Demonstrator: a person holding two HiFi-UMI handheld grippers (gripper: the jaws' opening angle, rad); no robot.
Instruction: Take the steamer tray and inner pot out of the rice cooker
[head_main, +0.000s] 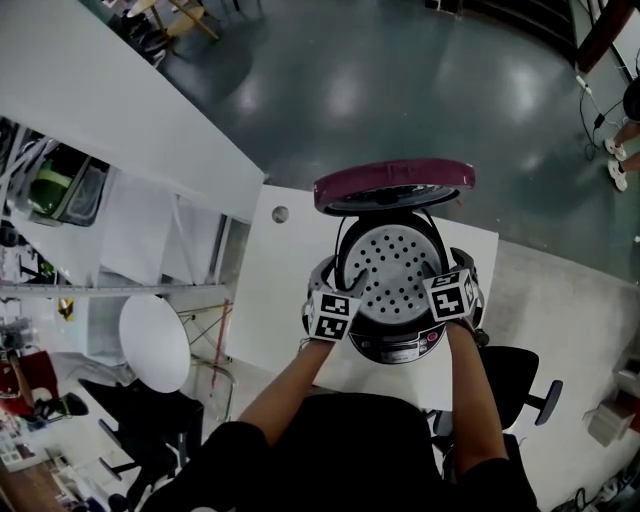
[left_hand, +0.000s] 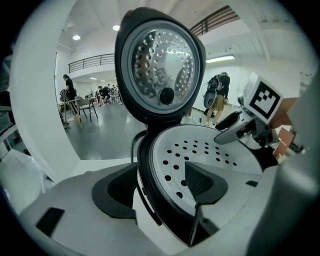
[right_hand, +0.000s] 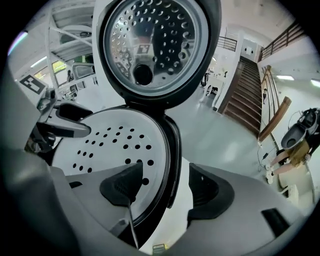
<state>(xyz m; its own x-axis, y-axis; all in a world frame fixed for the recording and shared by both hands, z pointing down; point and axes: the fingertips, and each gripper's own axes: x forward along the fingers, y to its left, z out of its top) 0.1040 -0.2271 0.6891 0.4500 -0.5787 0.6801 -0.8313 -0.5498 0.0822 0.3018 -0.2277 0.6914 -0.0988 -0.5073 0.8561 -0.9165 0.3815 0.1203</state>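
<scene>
Sitting inside the open rice cooker (head_main: 395, 335), the steamer tray (head_main: 392, 270) was a pale round dish peppered with small dark holes, level in the cooker mouth and ringed by a dark rim. The cooker stood on a white bench (head_main: 280, 290), with its lid (head_main: 393, 187) hinged up at the far side.

The left gripper (head_main: 335, 303) was at the cooker's left rim and the right gripper (head_main: 450, 288) at its right rim, each under its marker cube.

The left gripper view had the left gripper (left_hand: 160, 187) jaws wide apart and straddling the rim. One pad was outside the cooker and one over the tray (left_hand: 200, 150), with no clear squeeze on anything.

The right gripper view showed the same for the right gripper (right_hand: 167, 190). Its jaws were spread, one pad over the tray (right_hand: 115, 137) and one outside the rim, holding nothing.

Only the head view showed the lid's maroon outer shell, the cooker's front panel, the person's forearms and a black chair (head_main: 520, 385).

Only the gripper views showed the lid (left_hand: 161, 65) underside, a shiny perforated metal plate with a dark round cap.

Each gripper view also caught the opposite gripper across the tray: the right gripper (left_hand: 227, 131) in one, the left gripper (right_hand: 67, 126) in the other.

The left gripper view took in people in a hall behind. The right gripper view took in a staircase (right_hand: 245, 95).
</scene>
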